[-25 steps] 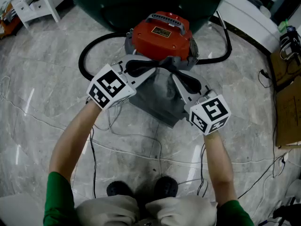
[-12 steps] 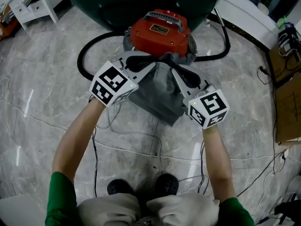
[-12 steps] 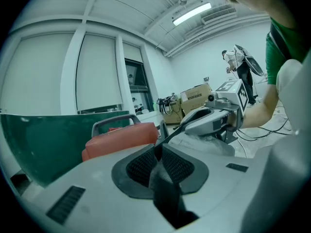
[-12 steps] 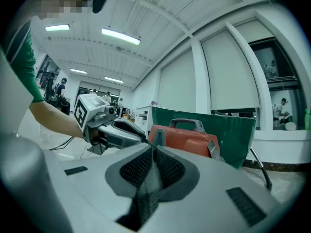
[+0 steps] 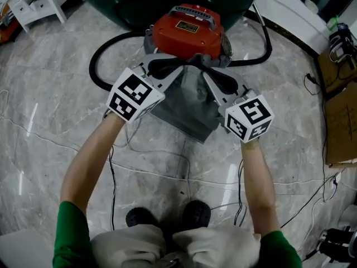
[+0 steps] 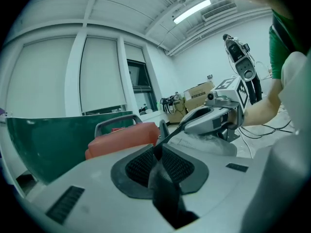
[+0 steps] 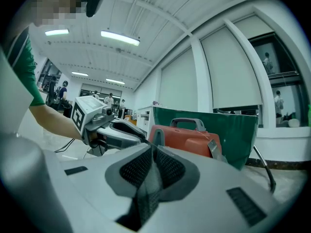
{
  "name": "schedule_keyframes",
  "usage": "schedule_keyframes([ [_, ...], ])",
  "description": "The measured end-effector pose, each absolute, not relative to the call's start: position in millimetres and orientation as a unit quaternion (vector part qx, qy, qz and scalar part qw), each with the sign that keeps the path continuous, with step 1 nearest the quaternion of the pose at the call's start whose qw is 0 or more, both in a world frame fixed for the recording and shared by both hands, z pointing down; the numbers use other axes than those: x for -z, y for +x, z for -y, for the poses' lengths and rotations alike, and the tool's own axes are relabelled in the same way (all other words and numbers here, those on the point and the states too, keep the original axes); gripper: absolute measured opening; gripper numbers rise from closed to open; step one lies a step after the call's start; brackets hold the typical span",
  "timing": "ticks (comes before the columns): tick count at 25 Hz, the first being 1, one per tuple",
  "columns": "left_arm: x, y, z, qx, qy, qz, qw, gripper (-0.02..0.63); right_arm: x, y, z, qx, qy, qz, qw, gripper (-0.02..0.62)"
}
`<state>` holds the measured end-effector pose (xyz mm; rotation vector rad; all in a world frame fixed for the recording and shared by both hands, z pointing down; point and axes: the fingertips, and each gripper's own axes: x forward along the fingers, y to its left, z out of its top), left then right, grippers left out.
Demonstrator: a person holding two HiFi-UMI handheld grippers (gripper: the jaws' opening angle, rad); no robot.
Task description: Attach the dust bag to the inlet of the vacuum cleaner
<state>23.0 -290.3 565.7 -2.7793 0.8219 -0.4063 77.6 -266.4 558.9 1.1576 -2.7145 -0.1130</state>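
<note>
Pinching the dust bag (image 5: 189,108) between them, jaws of left gripper (image 6: 158,154) and right gripper (image 7: 153,152) (beside the vacuum cleaner (image 5: 187,29)).

The head view looks steeply down onto the grey marbled floor (image 5: 50,121) and the red plastic vacuum cleaner (image 5: 188,33). Cameras on the left tool (image 6: 158,148) and the right tool (image 7: 154,150) sit low, close behind the jaws, facing that cleaner; each also shows the opposite tool.

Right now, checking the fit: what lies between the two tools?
The grey dust bag, pinched by left tool and right tool, shown in head view.
</note>
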Motion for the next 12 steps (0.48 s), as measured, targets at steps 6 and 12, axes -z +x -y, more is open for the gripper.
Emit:
schedule_keyframes([
  [6, -564, 22, 286, 0.138, -0.941, -0.285, 0.12, 0.048, -559, 80, 264, 0.039, 0.397, 0.913, 0.086, 0.035],
  [12, -562, 19, 272, 0.147, -0.936, -0.285, 0.146, 0.048, -558, 82, 252, 0.039, 0.401, 0.911, 0.082, 0.035],
])
